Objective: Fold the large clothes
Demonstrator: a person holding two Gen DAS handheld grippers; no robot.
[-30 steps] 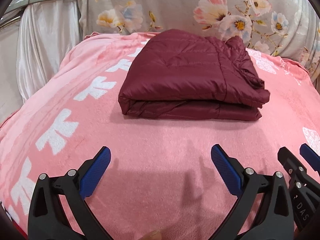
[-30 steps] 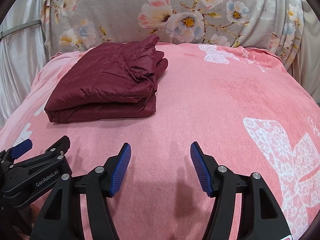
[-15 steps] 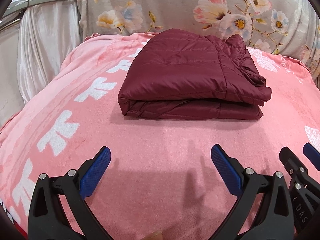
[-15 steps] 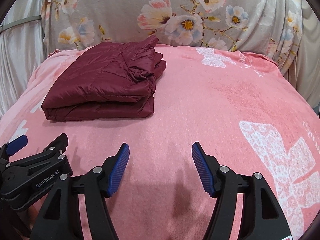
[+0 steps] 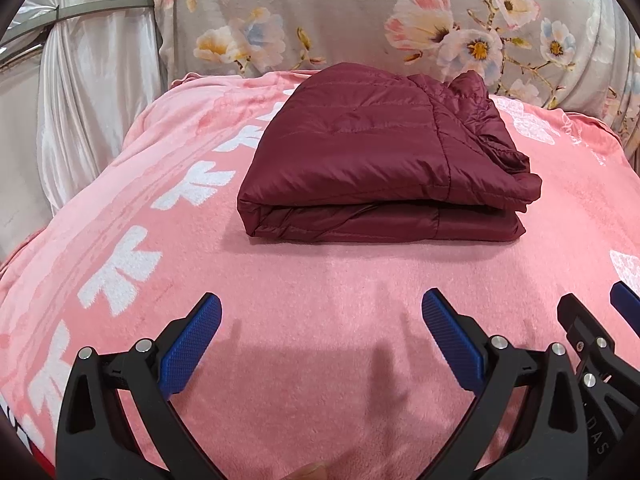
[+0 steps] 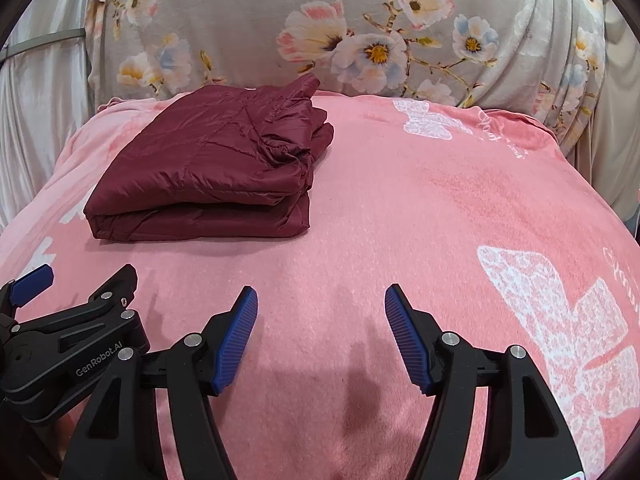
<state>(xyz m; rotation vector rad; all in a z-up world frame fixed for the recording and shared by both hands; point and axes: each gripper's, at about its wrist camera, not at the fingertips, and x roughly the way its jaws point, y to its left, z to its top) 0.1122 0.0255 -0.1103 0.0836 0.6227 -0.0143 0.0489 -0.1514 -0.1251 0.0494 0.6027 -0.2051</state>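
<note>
The dark maroon quilted puffer jacket (image 5: 376, 152), folded into a thick rectangular bundle, lies on the pink fleece blanket with white butterfly prints (image 5: 328, 304) straight ahead of my left claw (image 5: 321, 330) and well apart from its tips. From my right claw (image 6: 321, 330) the jacket (image 6: 212, 172) sits ahead and off to the left, its bunched collar end nearest my line of sight. Both claws are released, jaws spread wide over bare blanket and holding nothing (my left claw's fingers show at the lower left of the right view). Behind the jacket hangs the grey floral-print cloth (image 6: 360, 20). Compared with a second ago, both claws have drawn back slightly; the jacket has not shifted.
</note>
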